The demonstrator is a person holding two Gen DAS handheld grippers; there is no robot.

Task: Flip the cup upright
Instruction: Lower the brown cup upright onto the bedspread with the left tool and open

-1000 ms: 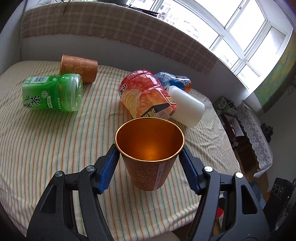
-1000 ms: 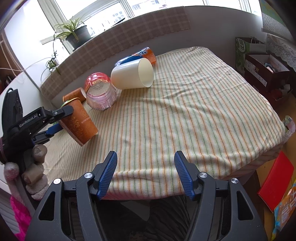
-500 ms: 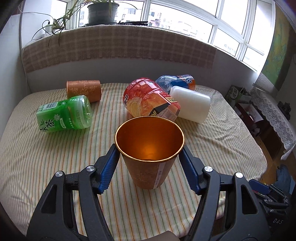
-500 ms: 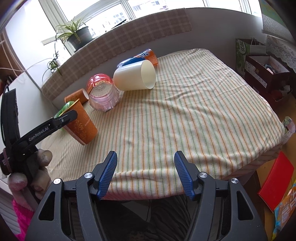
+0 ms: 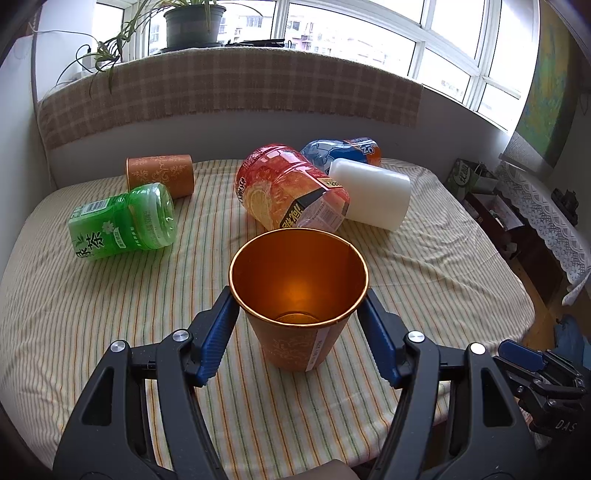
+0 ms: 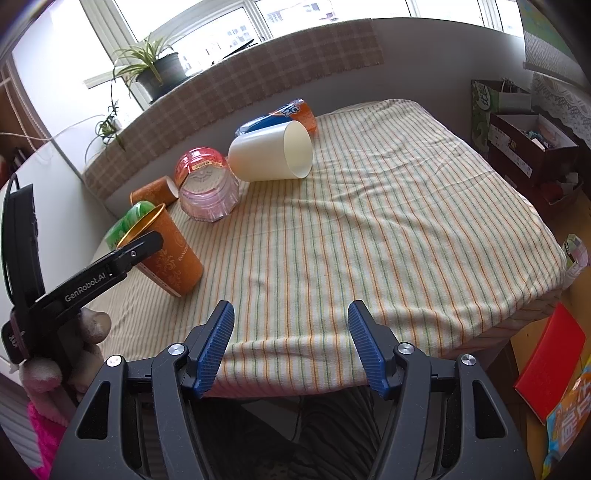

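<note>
My left gripper [image 5: 298, 306] is shut on an orange paper cup [image 5: 297, 325] with a gold rim, which stands nearly upright, mouth up, its base on the striped tablecloth [image 5: 92, 314]. The same cup [image 6: 168, 254] shows at the left of the right wrist view, held by the left gripper's fingers [image 6: 136, 251]. My right gripper [image 6: 290, 345] is open and empty, over the near edge of the table. A white cup [image 5: 369, 194] [image 6: 269, 157] lies on its side behind. A second orange cup [image 5: 160, 175] lies on its side at the back left.
A green bottle [image 5: 122, 221], a red transparent jar [image 5: 291, 188] and a blue-orange cup [image 5: 341, 149] lie on the table. A checked cloth ledge with a potted plant [image 5: 194, 22] runs behind. Boxes and bags [image 6: 524, 140] stand on the floor at the right.
The left gripper has turned the orange cup from tilted to nearly upright and brought its base to the cloth. The right gripper has stayed put.
</note>
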